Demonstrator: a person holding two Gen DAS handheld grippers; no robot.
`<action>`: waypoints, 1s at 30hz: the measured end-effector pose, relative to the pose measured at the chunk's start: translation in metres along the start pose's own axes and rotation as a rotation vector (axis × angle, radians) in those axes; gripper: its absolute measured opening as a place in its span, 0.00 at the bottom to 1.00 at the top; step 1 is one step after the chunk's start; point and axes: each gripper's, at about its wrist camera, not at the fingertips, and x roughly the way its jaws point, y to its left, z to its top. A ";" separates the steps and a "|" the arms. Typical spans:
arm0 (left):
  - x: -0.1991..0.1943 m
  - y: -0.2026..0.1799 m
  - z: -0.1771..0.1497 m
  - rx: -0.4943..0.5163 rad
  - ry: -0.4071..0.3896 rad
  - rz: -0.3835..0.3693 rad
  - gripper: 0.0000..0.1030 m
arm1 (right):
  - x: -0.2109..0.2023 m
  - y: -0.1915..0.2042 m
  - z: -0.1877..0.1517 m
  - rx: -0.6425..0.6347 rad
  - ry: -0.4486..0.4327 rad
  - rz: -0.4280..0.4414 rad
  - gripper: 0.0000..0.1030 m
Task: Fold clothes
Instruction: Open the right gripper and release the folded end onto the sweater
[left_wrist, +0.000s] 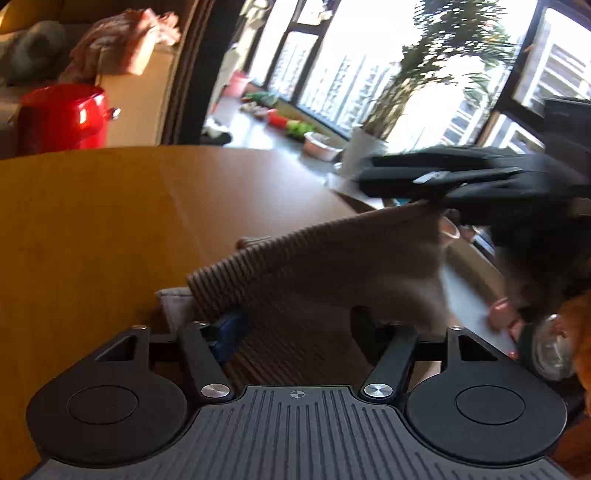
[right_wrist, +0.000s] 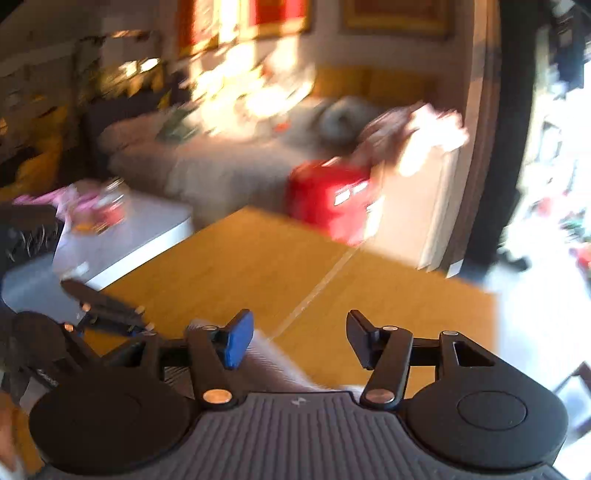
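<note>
Left wrist view shows a brown ribbed knit garment (left_wrist: 317, 266) lying in the lower middle of the frame on the yellow wooden counter (left_wrist: 92, 229), one edge lifted toward the right, where the right tongs (left_wrist: 436, 184) appear as a dark blur right at that raised edge — whether they pinch it I cannot tell from here. The left tongs (left_wrist: 295, 325) stand fairly wide with the knit bunched between and over the fingers, so cloth sits in the gap, though a firm grip isn't shown. In the right wrist view, the right tongs (right_wrist: 299, 339) look spread apart, a pale blurred strip of fabric (right_wrist: 280, 365) low in the frame just beneath them. By my judgement the garment is partway through a fold: it is neither flat nor a tidy stack, and smoothing and further folds seem left. As for containers, a red bin (left_wrist: 62, 114) stands at the upper left with its lid down, contents hidden — and a pinkish bowl (left_wrist: 321, 146) sits by the window, too blurred to read.
</note>
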 end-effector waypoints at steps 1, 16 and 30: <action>0.000 0.003 -0.001 -0.008 -0.002 -0.003 0.66 | -0.002 -0.002 -0.003 0.010 -0.009 -0.020 0.53; -0.004 0.015 -0.011 -0.019 0.003 -0.007 0.69 | 0.014 -0.047 -0.035 0.215 -0.068 -0.198 0.74; 0.002 0.019 -0.014 -0.029 0.017 -0.003 0.85 | -0.018 -0.031 -0.046 0.259 -0.097 -0.176 1.00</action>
